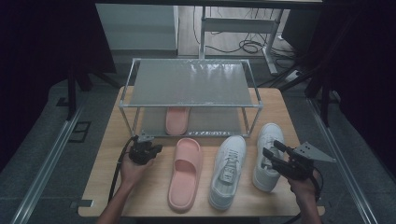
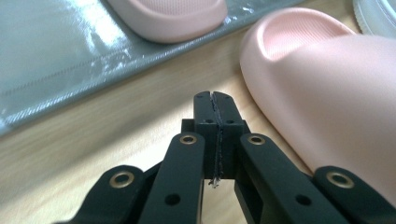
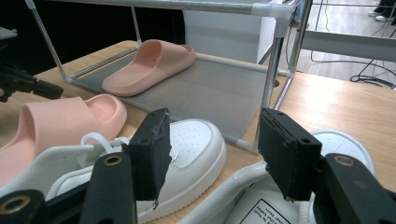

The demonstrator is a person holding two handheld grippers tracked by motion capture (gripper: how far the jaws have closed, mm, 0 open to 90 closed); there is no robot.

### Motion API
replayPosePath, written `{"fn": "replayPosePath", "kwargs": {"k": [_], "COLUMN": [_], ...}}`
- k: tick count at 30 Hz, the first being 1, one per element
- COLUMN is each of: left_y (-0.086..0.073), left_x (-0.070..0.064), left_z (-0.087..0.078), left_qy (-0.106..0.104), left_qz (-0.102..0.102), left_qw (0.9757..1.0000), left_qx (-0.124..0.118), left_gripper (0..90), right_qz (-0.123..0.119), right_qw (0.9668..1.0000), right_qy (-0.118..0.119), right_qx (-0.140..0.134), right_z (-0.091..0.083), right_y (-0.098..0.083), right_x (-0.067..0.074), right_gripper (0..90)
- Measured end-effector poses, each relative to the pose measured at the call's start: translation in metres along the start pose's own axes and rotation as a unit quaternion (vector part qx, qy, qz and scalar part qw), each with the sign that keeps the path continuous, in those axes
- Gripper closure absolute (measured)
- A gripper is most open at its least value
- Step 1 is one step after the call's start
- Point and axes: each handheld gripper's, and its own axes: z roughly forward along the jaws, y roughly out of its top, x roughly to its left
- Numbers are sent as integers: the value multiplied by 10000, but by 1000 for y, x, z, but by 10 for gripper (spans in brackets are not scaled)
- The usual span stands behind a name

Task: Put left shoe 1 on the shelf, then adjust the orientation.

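Observation:
A pink slipper [image 1: 185,172] lies on the wooden table, and its pair [image 1: 178,120] sits on the rack's lower shelf. Two white sneakers [image 1: 229,170] [image 1: 267,156] lie to the right. My left gripper [image 1: 158,148] is just left of the table slipper's toe, and its jaws are shut with nothing between them. The left gripper view has the shut tips [image 2: 215,100] beside that slipper [image 2: 327,102], with the shelved slipper [image 2: 173,16] beyond. My right gripper [image 1: 272,148] hovers open over the rightmost sneaker. In its own view the right gripper [image 3: 219,154] is open above both sneakers [image 3: 187,149] [image 3: 261,205].
A two-tier metal rack [image 1: 191,83] with grey fabric shelves stands at the back of the table [image 1: 107,186]. Its front right post [image 3: 273,79] rises just beyond the sneakers. Cables and a desk frame lie on the floor behind. Bare wood shows at the table's left.

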Motion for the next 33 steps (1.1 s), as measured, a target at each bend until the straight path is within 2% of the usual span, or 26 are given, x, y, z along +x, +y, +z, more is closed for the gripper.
{"fn": "replayPosePath", "kwargs": {"k": [8, 18, 26, 33], "left_y": [-8, -12, -6, 0], "left_x": [1, 3, 4, -2], "left_z": [-11, -14, -11, -9], "left_qy": [16, 4, -22, -73], "left_qz": [62, 5, 12, 87], "left_qw": [10000, 10000, 10000, 9999], "left_qx": [35, 62, 48, 44], "left_gripper": [900, 900, 900, 900], "right_qz": [-2, -2, -5, -22], "right_qw": [10000, 10000, 10000, 10000], "right_qy": [-6, 3, 14, 6], "right_qx": [0, 8, 26, -2], "right_z": [0, 1, 3, 1], "right_y": [0, 0, 0, 1], "right_x": [0, 1, 1, 1], "right_gripper": [443, 443, 443, 443]}}
